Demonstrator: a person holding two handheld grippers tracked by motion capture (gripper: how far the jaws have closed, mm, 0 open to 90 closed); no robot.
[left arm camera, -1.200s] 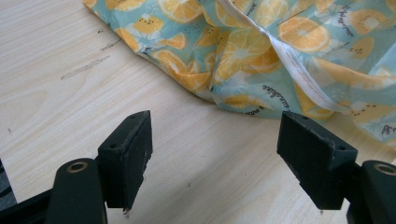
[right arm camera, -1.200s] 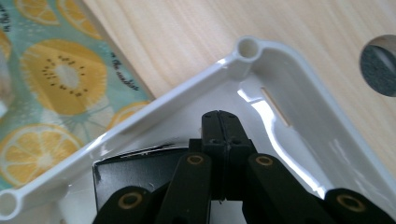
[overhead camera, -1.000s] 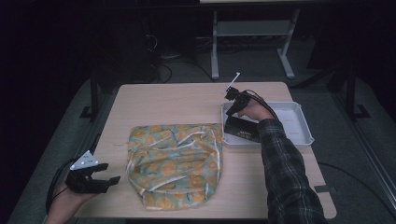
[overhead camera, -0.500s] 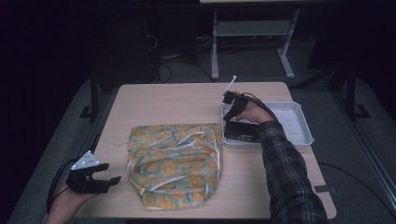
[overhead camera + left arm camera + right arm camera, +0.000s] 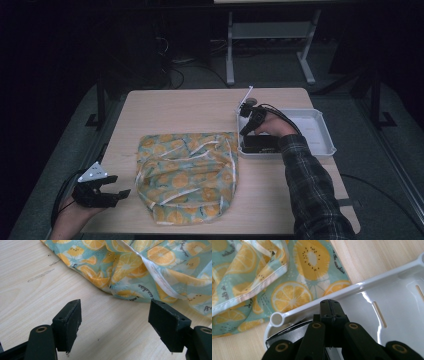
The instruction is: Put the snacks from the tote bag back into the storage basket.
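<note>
The fruit-print cloth bag (image 5: 187, 175) lies flat on the middle of the wooden tabletop (image 5: 175, 107), its long axis running from the far edge near the white tray (image 5: 320, 135) toward the person's side, its white-piped seams curving across it. Its far right corner sits just beside the tray's rim. Small printed words repeat on the fabric; "the sunshine" can be read in the right gripper view. A wide strip of bare wood lies open beyond the bag and to its left. The right tool (image 5: 248, 119) reaches into the tray's left end with its jaws pressed together on nothing, above a dark flat object (image 5: 260, 144) lying in that corner. The left tool (image 5: 107, 190) rests at the tabletop's near left edge, jaws spread wide and empty, pointing at the bag's left hem, just short of it.
</note>
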